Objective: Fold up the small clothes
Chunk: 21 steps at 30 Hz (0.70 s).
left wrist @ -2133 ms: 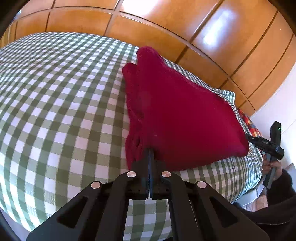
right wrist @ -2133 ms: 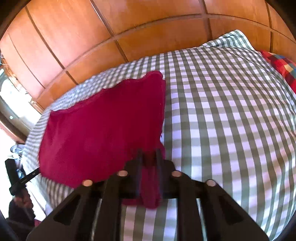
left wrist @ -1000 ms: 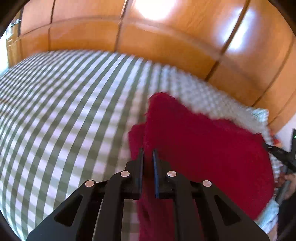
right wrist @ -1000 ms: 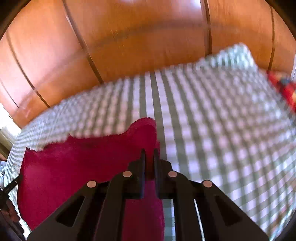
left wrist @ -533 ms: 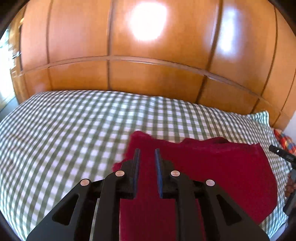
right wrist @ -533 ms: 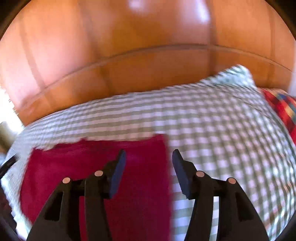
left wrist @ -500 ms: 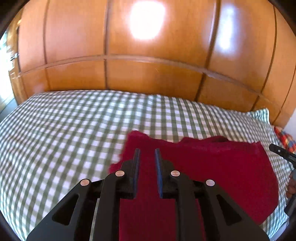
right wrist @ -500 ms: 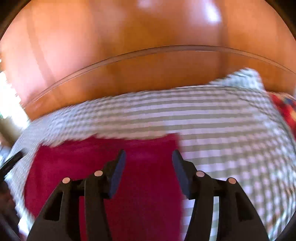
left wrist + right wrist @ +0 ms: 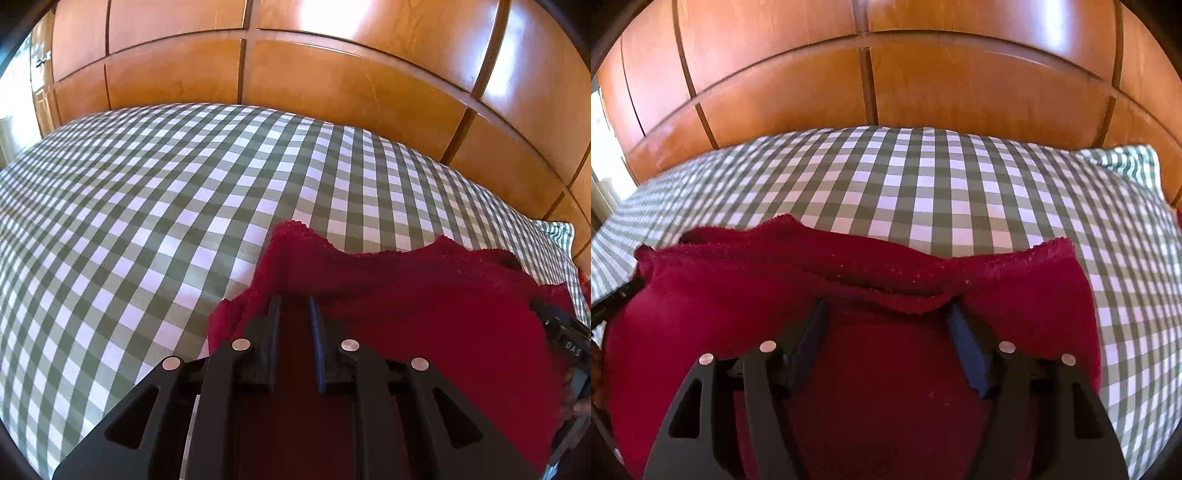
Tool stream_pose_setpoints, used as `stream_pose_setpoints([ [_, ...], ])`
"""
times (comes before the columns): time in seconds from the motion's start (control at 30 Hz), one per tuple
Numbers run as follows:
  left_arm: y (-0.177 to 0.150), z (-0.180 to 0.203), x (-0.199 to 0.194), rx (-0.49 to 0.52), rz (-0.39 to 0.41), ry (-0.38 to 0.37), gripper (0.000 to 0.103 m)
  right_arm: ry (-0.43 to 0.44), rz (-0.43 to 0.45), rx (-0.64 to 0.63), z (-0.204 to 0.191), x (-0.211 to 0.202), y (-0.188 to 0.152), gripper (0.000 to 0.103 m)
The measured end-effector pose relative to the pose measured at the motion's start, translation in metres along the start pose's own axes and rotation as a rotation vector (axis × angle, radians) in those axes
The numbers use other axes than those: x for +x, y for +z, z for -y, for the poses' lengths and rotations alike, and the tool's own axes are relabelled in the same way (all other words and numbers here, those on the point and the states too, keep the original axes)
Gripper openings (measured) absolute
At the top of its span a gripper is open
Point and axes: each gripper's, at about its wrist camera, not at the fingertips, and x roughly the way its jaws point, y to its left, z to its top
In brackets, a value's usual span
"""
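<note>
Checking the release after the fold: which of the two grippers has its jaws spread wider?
The right gripper: its jaws stand far apart and are opening over the red cloth. The left gripper shows only a narrow gap.

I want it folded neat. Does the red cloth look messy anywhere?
Yes. The far edge of the red cloth is wavy and bunched into a loose ridge instead of lying straight on the checked sheet.
</note>
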Motion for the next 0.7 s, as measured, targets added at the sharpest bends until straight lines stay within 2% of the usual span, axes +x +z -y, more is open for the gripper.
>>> stream_pose_setpoints([
  [0.17, -0.004, 0.005, -0.004, 0.013, 0.019, 0.009, 0.014, 0.021, 0.007, 0.004, 0.004, -0.004, -0.002, 0.067],
  [0.3, -0.013, 0.002, -0.010, -0.011, 0.036, -0.014, 0.014, 0.060, 0.009, 0.016, 0.004, 0.000, 0.000, 0.067],
  [0.47, -0.010, 0.005, -0.010, 0.001, 0.019, -0.008, 0.014, 0.062, -0.038, 0.006, 0.003, -0.018, 0.005, 0.067],
  [0.5, -0.009, 0.005, -0.011, -0.001, 0.014, -0.007, 0.014, 0.091, -0.039, 0.025, 0.006, -0.030, 0.005, 0.071],
  [0.53, -0.008, 0.006, -0.015, -0.004, 0.013, 0.004, 0.014, 0.117, -0.025, 0.050, 0.012, -0.043, 0.002, 0.080],
  [0.6, -0.009, 0.010, -0.029, 0.005, 0.034, 0.026, 0.014, 0.167, 0.008, 0.095, 0.027, -0.068, -0.008, 0.087],
  [0.7, -0.018, 0.021, -0.057, 0.030, 0.070, 0.027, 0.014, 0.190, 0.005, 0.162, 0.061, -0.096, -0.037, 0.088],
])
